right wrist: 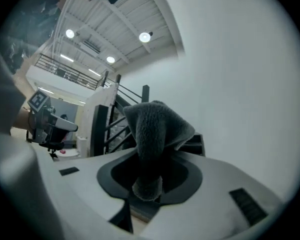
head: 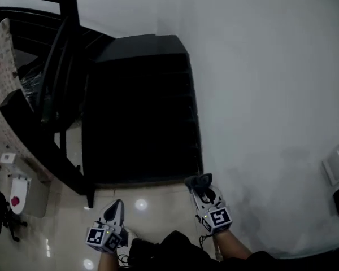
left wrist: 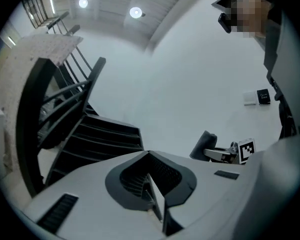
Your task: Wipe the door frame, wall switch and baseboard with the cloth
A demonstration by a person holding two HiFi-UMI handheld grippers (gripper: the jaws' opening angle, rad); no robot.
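Cloth (right wrist: 154, 129) is pinched between the closed jaws of the right gripper (head: 210, 206), low in the middle of the head view, close to the white wall (head: 260, 83) and beside the black staircase (head: 141, 106); no wiping contact is seen, so the step is judged to be an approach ahead of a wipe. Left gripper (head: 109, 232) is held at the lower left, jaws shut together on nothing, and both grippers are pointed up-frame. Next, the cloth probably needs to be carried to the white plate (head: 335, 164) at the right edge, likely the wall switch, and pressed flat.
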